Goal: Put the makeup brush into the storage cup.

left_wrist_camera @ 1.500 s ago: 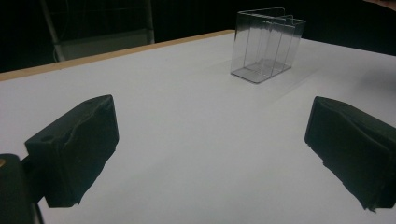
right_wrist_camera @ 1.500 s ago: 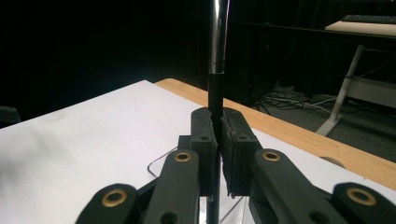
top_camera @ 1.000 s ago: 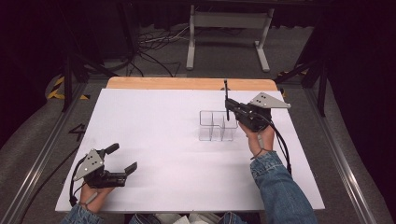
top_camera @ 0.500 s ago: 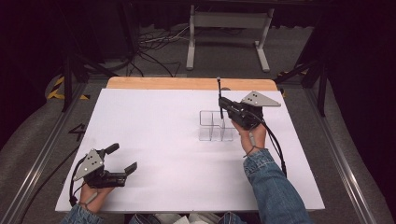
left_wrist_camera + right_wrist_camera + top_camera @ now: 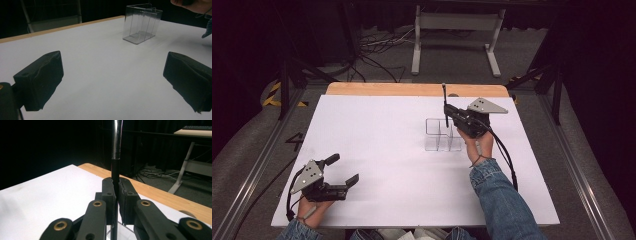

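**Dark rod held upright over the clear box**

In the high view, the right hand-held gripper (image 5: 447,111) sat right of centre in the frame, above the clear plastic box (image 5: 443,135). Its jaws were pressed together on a thin dark rod (image 5: 444,102) that stood close to upright, its top end rising towards the wooden far edge of the worktop (image 5: 377,150). The lower end of the rod reached down to the back part of the box; whether it touched the box I could not tell. In the right gripper view the two black jaws met in the middle of the frame with the rod (image 5: 115,165) pinched between them, its upper part glossy and running off the top edge, and a bit of clear plastic showed at the bottom below the jaws.

The left hand-held gripper (image 5: 343,172) rested at the lower left of the high view, low on the white worktop, well apart from the box. Its jaws were spread wide with nothing between them. In the left gripper view the two pads (image 5: 40,80) stood at the far sides of the frame, and the box (image 5: 141,23), split into compartments by clear walls, stood at the upper right on the white surface.
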`<state>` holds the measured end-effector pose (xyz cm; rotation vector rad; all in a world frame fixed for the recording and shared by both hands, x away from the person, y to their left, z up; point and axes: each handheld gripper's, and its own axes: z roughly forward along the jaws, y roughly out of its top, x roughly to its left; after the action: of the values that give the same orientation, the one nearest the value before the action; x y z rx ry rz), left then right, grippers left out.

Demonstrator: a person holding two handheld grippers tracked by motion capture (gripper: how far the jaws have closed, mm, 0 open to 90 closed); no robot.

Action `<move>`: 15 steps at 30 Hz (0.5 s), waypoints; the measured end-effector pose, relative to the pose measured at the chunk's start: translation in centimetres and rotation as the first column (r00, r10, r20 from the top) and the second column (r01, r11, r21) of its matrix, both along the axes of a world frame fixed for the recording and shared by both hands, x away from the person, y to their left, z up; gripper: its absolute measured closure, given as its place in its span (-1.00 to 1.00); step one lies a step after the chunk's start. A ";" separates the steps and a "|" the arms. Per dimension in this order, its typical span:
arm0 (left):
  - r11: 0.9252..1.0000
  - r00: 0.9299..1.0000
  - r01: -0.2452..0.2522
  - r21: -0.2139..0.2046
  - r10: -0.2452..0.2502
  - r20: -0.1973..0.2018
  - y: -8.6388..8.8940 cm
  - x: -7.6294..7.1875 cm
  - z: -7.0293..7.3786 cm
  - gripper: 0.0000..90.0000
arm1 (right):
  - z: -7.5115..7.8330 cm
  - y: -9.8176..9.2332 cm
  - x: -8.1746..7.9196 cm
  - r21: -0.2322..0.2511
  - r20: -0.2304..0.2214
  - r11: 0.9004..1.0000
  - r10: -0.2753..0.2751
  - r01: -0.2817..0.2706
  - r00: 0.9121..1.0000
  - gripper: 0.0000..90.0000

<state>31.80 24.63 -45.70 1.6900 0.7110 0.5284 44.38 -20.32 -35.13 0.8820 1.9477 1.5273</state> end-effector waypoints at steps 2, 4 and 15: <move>1.000 1.000 0.000 -0.001 0.000 0.001 0.0 0.0 0.0 -0.92 | -0.3 0.1 0.0 0.001 -0.003 1.000 0.002 -0.002 1.000 0.86; 1.000 1.000 0.001 -0.001 -0.001 0.000 0.0 0.0 0.0 -0.92 | -0.4 0.2 0.1 -0.002 -0.004 1.000 0.003 -0.003 1.000 0.86; 1.000 1.000 0.000 0.000 0.000 0.000 0.0 0.0 0.0 -0.92 | -1.9 0.1 0.5 -0.019 -0.049 1.000 -0.006 0.005 0.999 0.86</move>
<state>31.77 24.61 -45.69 1.6901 0.7111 0.5279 44.86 -20.21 -37.03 0.9248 1.9888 1.4951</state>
